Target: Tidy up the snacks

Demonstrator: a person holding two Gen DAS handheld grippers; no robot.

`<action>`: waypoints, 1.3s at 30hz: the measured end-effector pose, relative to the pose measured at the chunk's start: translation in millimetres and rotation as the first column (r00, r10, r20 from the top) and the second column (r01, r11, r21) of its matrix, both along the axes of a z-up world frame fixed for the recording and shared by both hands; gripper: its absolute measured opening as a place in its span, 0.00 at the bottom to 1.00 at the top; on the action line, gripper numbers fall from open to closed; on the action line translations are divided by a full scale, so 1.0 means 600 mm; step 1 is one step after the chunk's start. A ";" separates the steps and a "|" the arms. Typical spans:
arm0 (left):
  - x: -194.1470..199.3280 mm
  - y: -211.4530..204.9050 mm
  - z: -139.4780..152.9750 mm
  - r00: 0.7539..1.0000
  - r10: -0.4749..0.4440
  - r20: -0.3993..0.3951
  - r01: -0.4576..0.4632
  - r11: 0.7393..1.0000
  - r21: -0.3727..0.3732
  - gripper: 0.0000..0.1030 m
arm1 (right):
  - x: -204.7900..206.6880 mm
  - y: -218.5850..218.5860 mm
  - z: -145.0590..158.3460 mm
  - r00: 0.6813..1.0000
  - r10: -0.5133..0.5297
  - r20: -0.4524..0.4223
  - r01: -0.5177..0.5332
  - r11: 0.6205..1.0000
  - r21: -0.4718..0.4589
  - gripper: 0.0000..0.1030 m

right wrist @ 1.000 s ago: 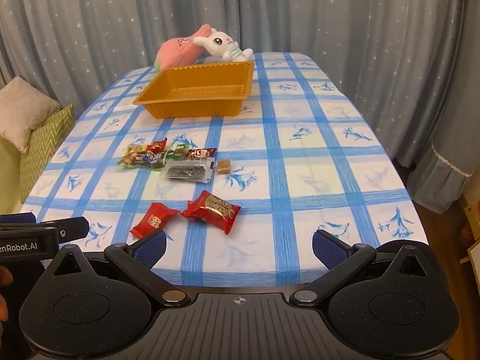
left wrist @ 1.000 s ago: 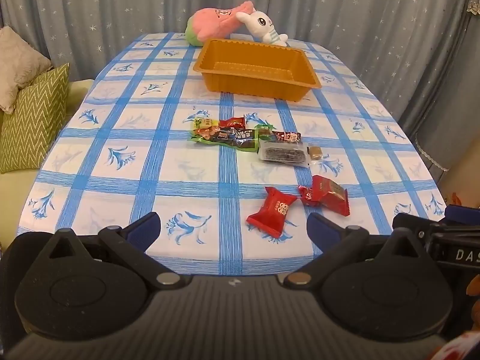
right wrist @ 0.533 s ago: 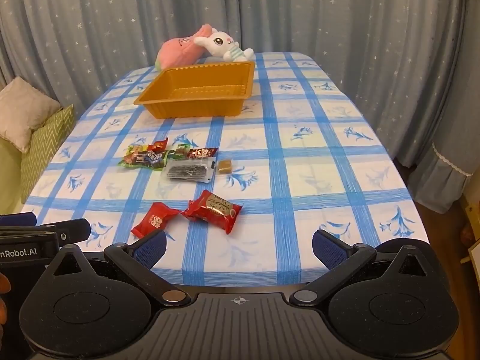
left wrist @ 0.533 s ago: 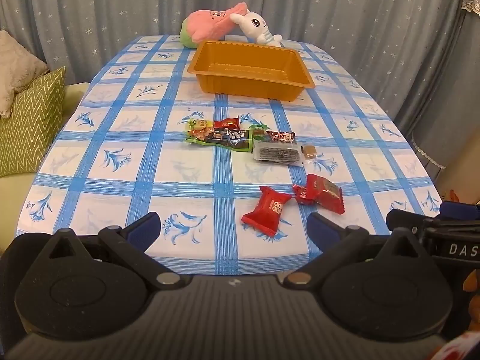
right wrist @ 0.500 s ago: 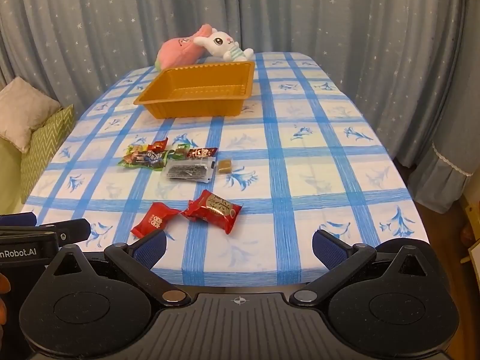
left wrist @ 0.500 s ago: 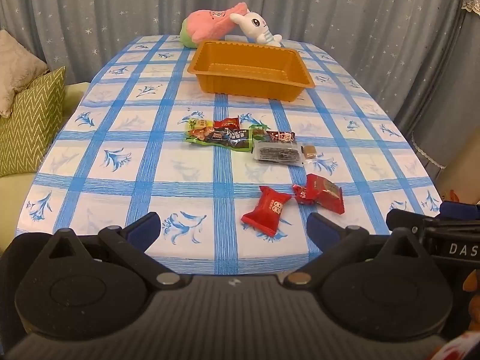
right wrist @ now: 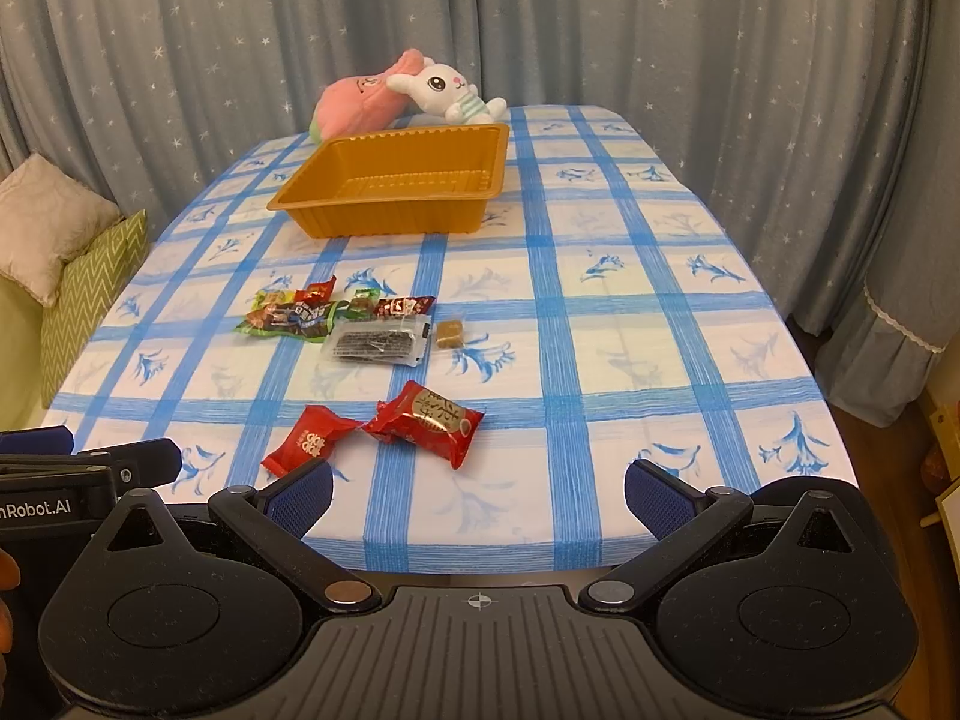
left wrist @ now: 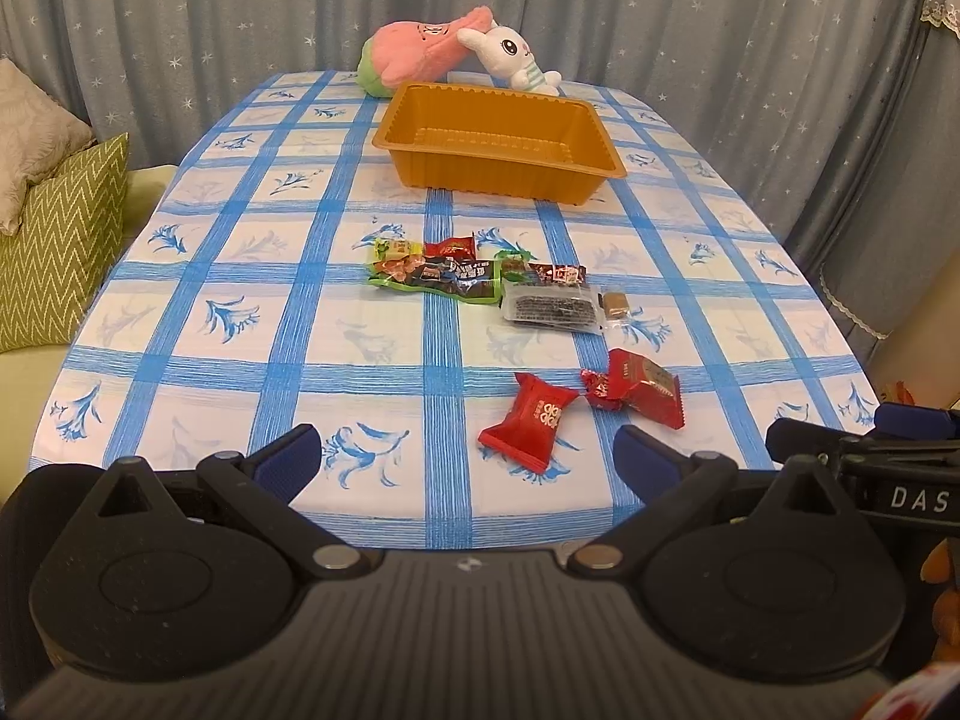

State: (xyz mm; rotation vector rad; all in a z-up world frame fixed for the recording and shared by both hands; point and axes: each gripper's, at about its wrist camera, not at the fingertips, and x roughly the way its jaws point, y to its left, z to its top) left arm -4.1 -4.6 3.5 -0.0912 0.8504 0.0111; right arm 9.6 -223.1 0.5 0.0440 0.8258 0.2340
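left gripper: jaws wide apart, nothing between them, held at near table edge
right gripper: jaws wide apart, nothing held, at near edge, beside left one
tray: orange, no snacks inside, far half of table, well apart from snacks
red packets: small one just beside larger one, nearest the grippers
snack cluster: green packet, clear dark packet, small brown candy, mid-table between tray and red packets
plush toys: pink one and white rabbit, behind tray
cushions: left of table
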 end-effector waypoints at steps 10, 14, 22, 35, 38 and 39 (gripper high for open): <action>0.000 -0.002 0.000 1.000 0.000 0.000 0.000 1.000 -0.003 1.00 | 0.000 0.000 0.000 1.000 0.000 0.000 0.000 1.000 0.001 1.00; 0.000 -0.002 0.000 1.000 0.000 0.001 0.000 1.000 -0.002 1.00 | -0.002 0.000 0.000 1.000 0.000 -0.001 0.000 1.000 0.000 1.00; 0.000 -0.007 0.000 1.000 -0.001 -0.002 0.001 1.000 -0.004 1.00 | -0.001 0.001 -0.001 1.000 0.001 -0.001 -0.001 1.000 -0.001 1.00; -0.002 -0.011 0.001 1.000 -0.001 0.000 0.001 1.000 -0.007 1.00 | -0.001 0.002 -0.001 1.000 0.000 -0.001 0.000 1.000 -0.003 1.00; -0.002 -0.011 0.001 1.000 0.000 -0.001 0.000 1.000 -0.008 1.00 | 0.000 0.002 -0.002 1.000 0.001 -0.002 -0.001 1.000 -0.003 1.00; -0.002 -0.012 0.001 1.000 -0.001 -0.001 0.001 1.000 -0.008 1.00 | 0.000 0.002 -0.002 1.000 0.001 -0.002 -0.001 1.000 -0.003 1.00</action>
